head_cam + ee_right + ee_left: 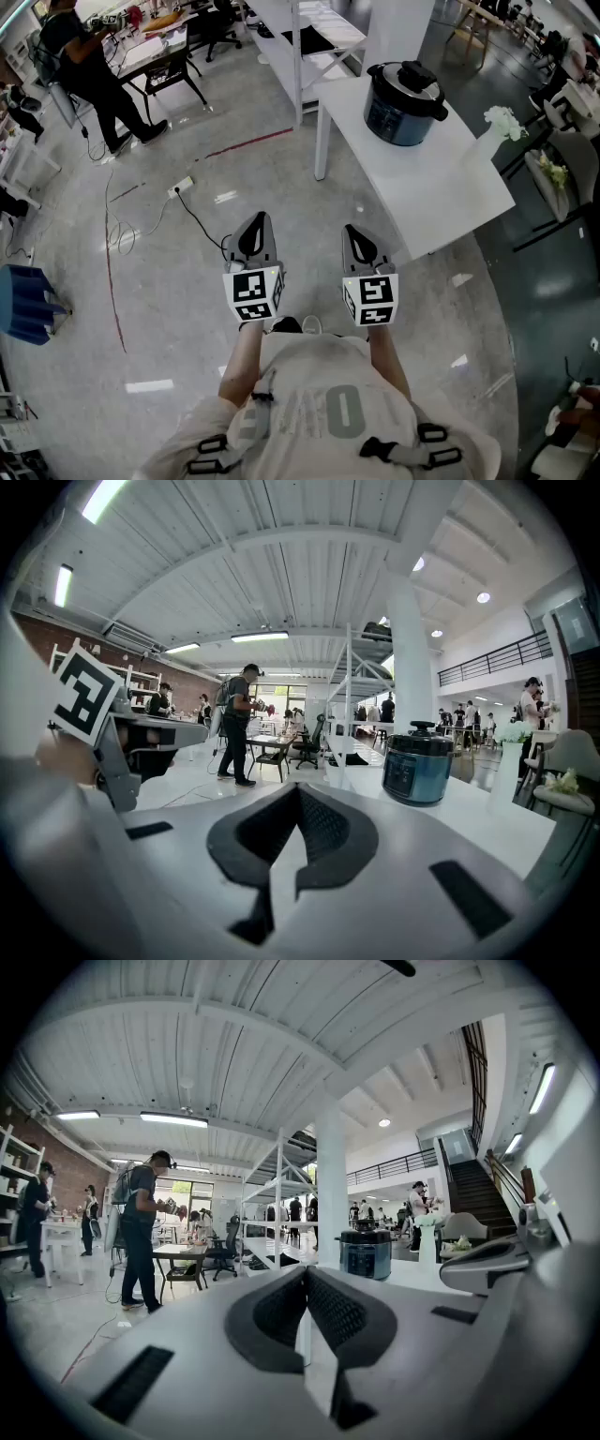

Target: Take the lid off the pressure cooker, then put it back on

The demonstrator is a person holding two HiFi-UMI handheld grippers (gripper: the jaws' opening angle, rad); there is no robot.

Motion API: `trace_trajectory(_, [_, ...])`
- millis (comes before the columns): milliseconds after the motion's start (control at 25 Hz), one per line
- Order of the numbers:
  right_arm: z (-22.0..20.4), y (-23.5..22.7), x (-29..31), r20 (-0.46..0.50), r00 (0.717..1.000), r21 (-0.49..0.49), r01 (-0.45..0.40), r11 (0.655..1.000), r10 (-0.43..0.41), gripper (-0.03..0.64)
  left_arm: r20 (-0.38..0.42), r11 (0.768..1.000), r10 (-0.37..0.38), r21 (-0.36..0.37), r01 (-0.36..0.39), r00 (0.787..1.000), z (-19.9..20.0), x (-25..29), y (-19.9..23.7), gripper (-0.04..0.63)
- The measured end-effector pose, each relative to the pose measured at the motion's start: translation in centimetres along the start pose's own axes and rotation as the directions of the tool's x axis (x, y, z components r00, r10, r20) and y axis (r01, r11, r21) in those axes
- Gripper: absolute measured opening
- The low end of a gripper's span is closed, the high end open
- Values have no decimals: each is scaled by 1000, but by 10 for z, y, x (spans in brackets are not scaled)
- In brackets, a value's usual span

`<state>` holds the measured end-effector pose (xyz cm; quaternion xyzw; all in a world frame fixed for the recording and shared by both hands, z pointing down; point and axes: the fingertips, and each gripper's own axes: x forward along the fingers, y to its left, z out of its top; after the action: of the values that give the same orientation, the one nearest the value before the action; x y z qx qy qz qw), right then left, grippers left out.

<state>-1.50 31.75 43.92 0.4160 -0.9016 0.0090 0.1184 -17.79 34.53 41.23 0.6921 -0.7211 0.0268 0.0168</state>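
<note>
A dark blue pressure cooker with its black lid on stands on a white table, far ahead and to the right of both grippers. It also shows small in the left gripper view as the cooker and larger in the right gripper view as the cooker. My left gripper and right gripper hang side by side over the floor, well short of the table. Both are shut with nothing between the jaws, as the left gripper and right gripper views show.
A white shelving rack stands behind the table. A power strip and black cable lie on the floor ahead left. A person works at a desk at the far left. A chair with flowers stands right of the table.
</note>
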Motion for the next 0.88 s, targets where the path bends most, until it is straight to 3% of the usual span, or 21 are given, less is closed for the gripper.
trace_trajectory(320, [-2,-4,8,-7,1000,-5,-5,1000,5,8,-3,1000,-12,-3,12,1000,-3,12,0,18])
trace_trajectory(640, [-2,-16,17,9,1000,68,-7,998,7,8,-11,1000,-29,-5,29,1000,-1,28,-2,18])
trace_trajectory(880, [-11,-20,36,-17,1000,38,-5,999,6,8,-29,999,-20,-35,19,999,-14,44,4,18])
